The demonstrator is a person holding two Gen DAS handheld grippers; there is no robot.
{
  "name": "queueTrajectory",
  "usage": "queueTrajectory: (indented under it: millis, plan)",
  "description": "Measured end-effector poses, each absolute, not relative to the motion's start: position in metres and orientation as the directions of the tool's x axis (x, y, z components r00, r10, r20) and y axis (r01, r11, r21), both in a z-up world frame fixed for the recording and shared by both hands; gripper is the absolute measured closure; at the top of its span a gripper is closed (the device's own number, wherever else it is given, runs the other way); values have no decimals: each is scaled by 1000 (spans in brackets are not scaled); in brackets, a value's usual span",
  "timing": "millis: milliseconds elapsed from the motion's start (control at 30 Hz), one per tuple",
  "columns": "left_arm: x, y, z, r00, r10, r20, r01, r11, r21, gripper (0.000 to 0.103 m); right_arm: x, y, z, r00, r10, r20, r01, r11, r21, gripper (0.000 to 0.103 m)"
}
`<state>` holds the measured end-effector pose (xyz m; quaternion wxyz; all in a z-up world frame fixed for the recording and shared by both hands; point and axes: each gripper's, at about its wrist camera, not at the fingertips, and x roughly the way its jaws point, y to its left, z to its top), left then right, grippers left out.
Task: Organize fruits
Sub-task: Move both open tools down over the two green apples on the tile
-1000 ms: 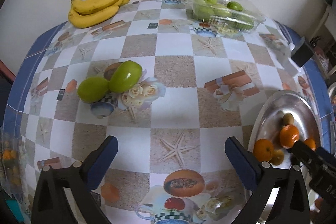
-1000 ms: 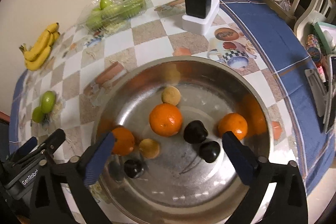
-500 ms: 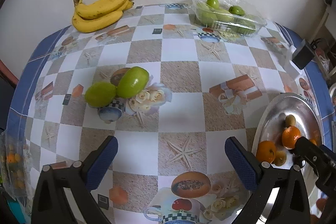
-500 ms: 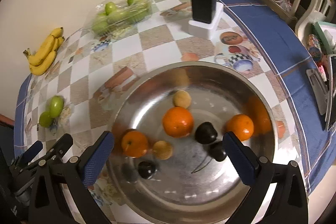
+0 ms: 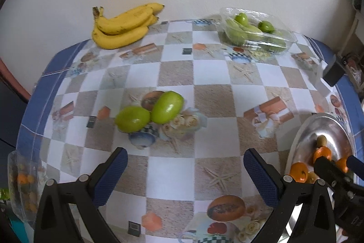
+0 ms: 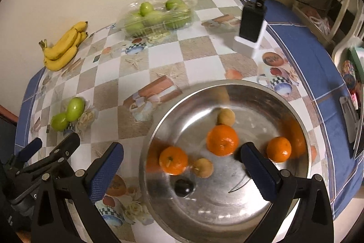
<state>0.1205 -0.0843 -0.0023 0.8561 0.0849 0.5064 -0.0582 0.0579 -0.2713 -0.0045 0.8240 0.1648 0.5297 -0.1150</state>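
Two green fruits (image 5: 150, 114) lie touching on the checkered tablecloth, ahead of my open, empty left gripper (image 5: 185, 171); they also show in the right wrist view (image 6: 68, 113). A steel bowl (image 6: 227, 85) holds three oranges (image 6: 222, 140), two tan fruits (image 6: 226, 117) and a dark fruit (image 6: 183, 186). My right gripper (image 6: 182, 171) is open and empty, hovering over the bowl's near left part. A banana bunch (image 5: 122, 26) lies at the back left. A clear tray of green fruits (image 5: 254, 30) stands at the back.
A black charger on a white block (image 6: 250, 31) stands behind the bowl. A clear bag of small fruits (image 5: 22, 181) sits at the table's left edge. The wall runs behind the table. The blue table border (image 6: 307, 44) curves at the right.
Both grippers have drawn back and to the left; the green fruits and bowl appear farther right in view. Both stay open. One dark fruit is now hidden behind the right finger.
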Motion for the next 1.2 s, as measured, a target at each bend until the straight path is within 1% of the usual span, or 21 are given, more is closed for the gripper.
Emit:
queueTrajectory:
  millis: [267, 567, 700, 900, 1200]
  plan:
    - [127, -51, 3, 496, 36, -868, 59, 995, 75, 0, 71, -243, -1, 428, -2, -904, 318, 936, 149, 0]
    - [138, -2, -1, 450, 144, -881, -61, 990, 130, 0, 93, -199, -8, 414, 43, -909, 231, 961, 151, 0]
    - [141, 16, -2, 441, 169, -882, -78, 986, 150, 0, 101, -181, -12, 406, 58, -912, 197, 969, 149, 0]
    - [141, 42, -1, 438, 182, -881, -115, 983, 146, 0, 109, -156, -17, 394, 86, -915, 151, 976, 157, 0]
    - [144, 64, -5, 429, 190, -883, -143, 980, 141, 0, 115, -132, -21, 391, 142, -910, 120, 972, 203, 0]
